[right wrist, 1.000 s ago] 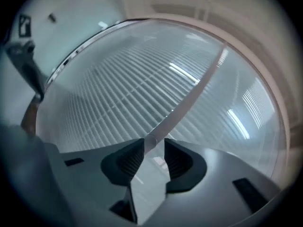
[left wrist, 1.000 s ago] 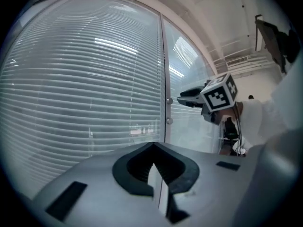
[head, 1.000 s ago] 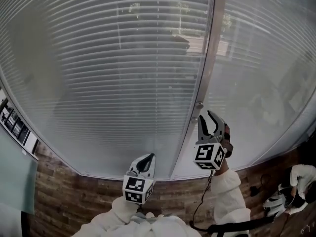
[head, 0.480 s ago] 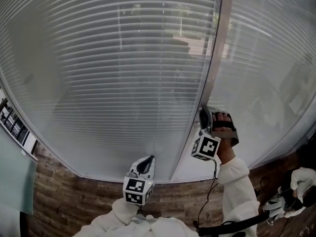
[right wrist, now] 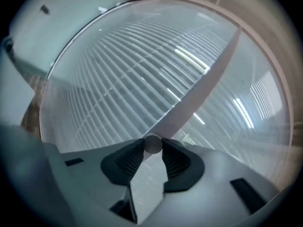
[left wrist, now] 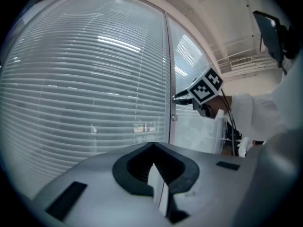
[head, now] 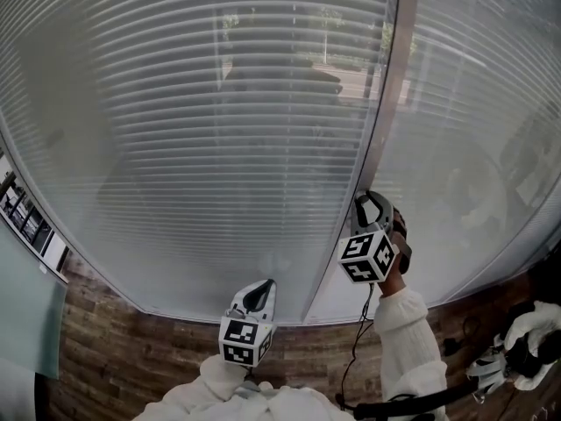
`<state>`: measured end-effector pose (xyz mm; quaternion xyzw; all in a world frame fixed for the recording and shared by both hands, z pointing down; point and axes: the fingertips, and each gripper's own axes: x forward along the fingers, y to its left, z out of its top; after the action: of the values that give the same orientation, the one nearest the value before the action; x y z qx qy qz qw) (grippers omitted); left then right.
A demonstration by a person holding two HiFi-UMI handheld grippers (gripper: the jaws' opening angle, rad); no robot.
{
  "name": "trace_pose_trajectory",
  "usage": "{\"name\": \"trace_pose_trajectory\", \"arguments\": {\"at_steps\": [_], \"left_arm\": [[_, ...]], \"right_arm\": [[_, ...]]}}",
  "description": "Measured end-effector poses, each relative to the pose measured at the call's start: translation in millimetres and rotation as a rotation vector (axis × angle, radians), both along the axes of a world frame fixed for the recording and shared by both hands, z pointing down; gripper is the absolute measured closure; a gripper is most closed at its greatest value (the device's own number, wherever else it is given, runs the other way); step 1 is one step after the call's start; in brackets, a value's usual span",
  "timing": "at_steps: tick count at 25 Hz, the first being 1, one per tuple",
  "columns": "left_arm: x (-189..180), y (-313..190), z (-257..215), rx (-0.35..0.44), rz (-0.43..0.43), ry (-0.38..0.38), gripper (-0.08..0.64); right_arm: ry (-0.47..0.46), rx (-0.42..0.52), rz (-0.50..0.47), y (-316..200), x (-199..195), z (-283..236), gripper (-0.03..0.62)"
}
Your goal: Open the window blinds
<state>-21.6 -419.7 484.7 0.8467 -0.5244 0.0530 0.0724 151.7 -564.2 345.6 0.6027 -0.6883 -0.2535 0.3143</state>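
- We have the right gripper [head: 368,202] at the small round knob [right wrist: 152,143] on the upright frame [head: 386,103] between the two panes. Its jaws have just been closing and now pinch the knob at their very tips
- That hold looks shallow to us: the smooth knob could slip out of the tips as we twist, and the slats would not move
- The blinds [head: 219,130] hang nearly closed and seem to sit behind glass, so we judge the knob is our only way to tilt them, and turning it the wrong way would only close them tighter
- Forcing it past its stop might strain the mechanism
- Our left gripper [head: 260,289] hangs low, well apart from the frame, jaws pressed together on nothing, so it gives no steadying
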Motion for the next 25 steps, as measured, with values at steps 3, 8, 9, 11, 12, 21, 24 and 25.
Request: {"name": "trace_pose_trajectory", "arguments": {"at_steps": [3,8,9,11,12,21,24,25], "left_arm": [[2.3,0.2,1.3,-0.002,0.001,0.004,0.56],[6.5,1.9,2.6,-0.001,0.005,0.008,0.56],[6.8,2.1,2.8,-0.001,0.005,0.009,0.56],[6.8,2.6,3.2,-0.002,0.004,0.008,0.56],[6.3,3.1,3.6,-0.003,0.003,0.007,0.56],[-5.2,3.7,4.2,-0.003,-0.018,0.005,0.56],[-6.0,2.4,4.7,-0.004,-0.018,0.005,0.56],[-5.9,1.9,4.7,-0.004,-0.017,0.005,0.56]], "right_arm": [[-0.309,-0.039,-0.007,-1.2,3.1,-0.9,0.46],[-0.821,-0.087,-0.025,-4.2,10.8,1.8,0.46],[-0.884,-0.08,-0.025,-4.4,11.5,1.8,0.46],[-0.993,-0.062,-0.025,-4.8,12.9,1.9,0.46],[-1.051,-0.057,-0.026,-4.8,13.6,2.0,0.46],[-1.548,-0.072,-0.04,-3.6,15.7,2.1,0.462],[-1.745,-0.083,-0.049,-4.3,17.3,2.6,0.462],[-1.807,-0.083,-0.051,-4.7,18.0,2.9,0.462]]}}
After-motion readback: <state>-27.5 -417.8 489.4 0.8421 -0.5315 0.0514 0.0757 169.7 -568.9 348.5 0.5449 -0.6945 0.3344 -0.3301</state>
